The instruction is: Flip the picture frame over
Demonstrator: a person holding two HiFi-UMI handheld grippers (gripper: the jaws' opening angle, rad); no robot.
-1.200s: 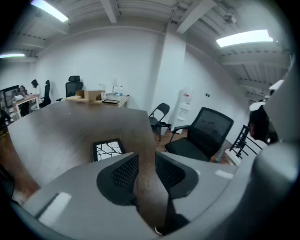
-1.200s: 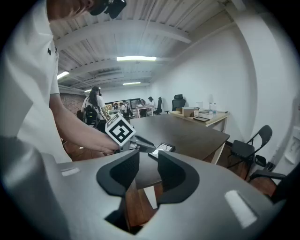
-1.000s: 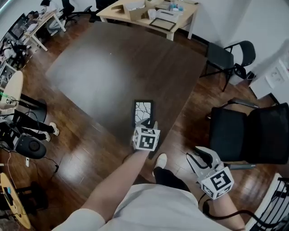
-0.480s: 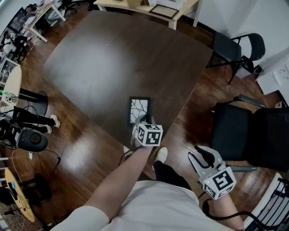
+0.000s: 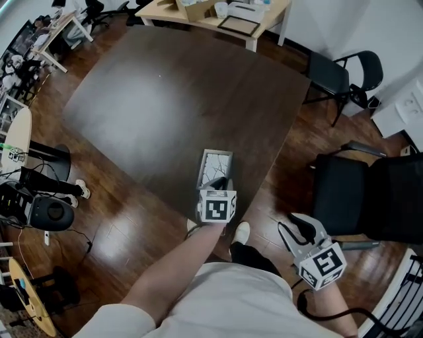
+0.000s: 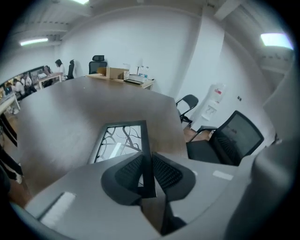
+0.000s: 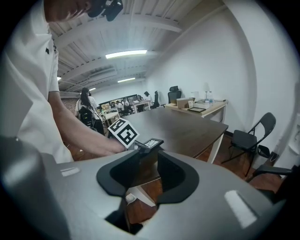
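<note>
A black picture frame [image 5: 215, 168] with a branch drawing lies near the front edge of the dark table [image 5: 165, 99]. My left gripper [image 5: 221, 185] reaches it from the near side. In the left gripper view the frame's [image 6: 119, 140] right rail runs between the pads of that gripper [image 6: 147, 171], whose jaws are closing on it. From the right gripper view the frame's [image 7: 151, 142] gripped end looks raised a little off the table. My right gripper [image 5: 299, 228] hangs open and holds nothing, off the table at the lower right, above the floor.
A black office chair [image 5: 370, 198] stands right of the table and a folding chair [image 5: 344, 76] at its far right corner. A light wooden desk [image 5: 225, 13] with boxes and another frame sits beyond. The table edge runs just under the held frame.
The left jaws have narrowed onto the frame's rail. The frame now shows a lighter border and looks tilted up at its near end. The right gripper has barely shifted.
</note>
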